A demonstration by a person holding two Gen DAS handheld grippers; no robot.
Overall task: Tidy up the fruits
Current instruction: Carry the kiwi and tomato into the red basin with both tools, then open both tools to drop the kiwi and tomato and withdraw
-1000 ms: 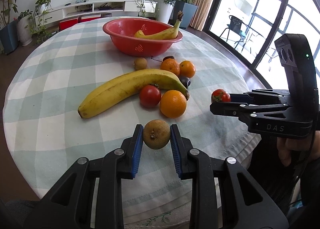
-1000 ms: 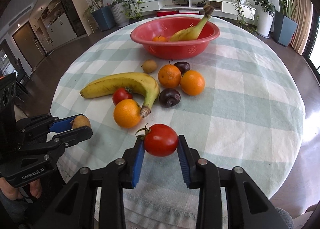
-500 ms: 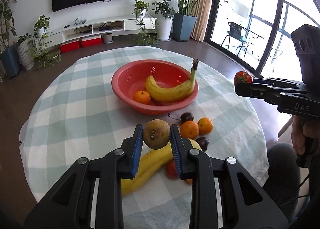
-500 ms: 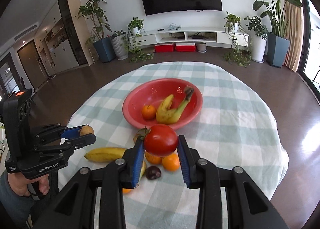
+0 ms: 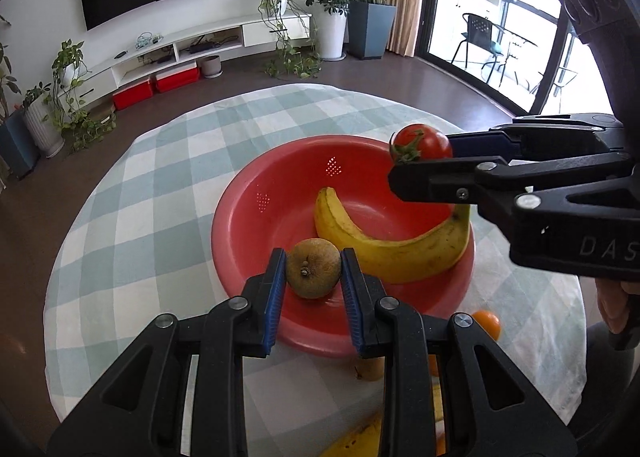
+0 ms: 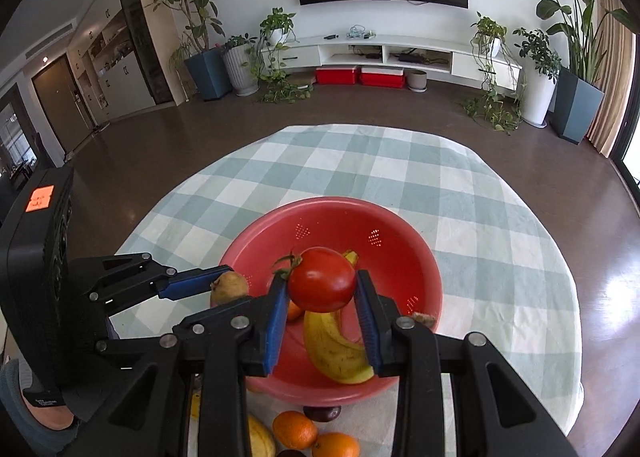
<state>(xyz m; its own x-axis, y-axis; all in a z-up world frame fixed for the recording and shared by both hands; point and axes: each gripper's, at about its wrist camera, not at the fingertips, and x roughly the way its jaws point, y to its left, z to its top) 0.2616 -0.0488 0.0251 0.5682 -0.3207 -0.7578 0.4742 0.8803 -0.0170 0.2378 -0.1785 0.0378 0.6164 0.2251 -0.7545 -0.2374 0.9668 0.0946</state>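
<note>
Left wrist view, read from left to right: the left gripper [image 5: 313, 275] is clamped narrowly on a brown round fruit [image 5: 313, 274], stem scar facing the camera, hanging over the near wall of the red bowl [image 5: 240, 225]. From those fingertips the bowl's open floor lies toward 12 o'clock, so I judge the drop needs only a short carry forward, or none. A banana [image 5: 384, 245] already lies in the bowl at about 2 o'clock from the brown fruit, its long axis curving from 11 o'clock round to 3 o'clock, stem end up against the right wall. Further right, the right gripper [image 5: 420, 155] comes in from 3 o'clock, closed on a tomato [image 5: 422, 143] above the bowl's far right rim; its body bears the letters "DAS". A small orange [image 5: 486, 323] sits on the checked cloth [image 5: 132, 193] outside the bowl at 4 o'clock.

From the right wrist view, the left gripper's housing carries an orange sticker [image 6: 39, 198] with writing too small to read, and small print lower down that I cannot make out. The tomato, calyx pointing to 10 o'clock, hangs over the middle of the bowl with the banana directly beneath it. Both hands look about equally near; the free floor lies at 12 o'clock of the tomato, clear of the banana.
</note>
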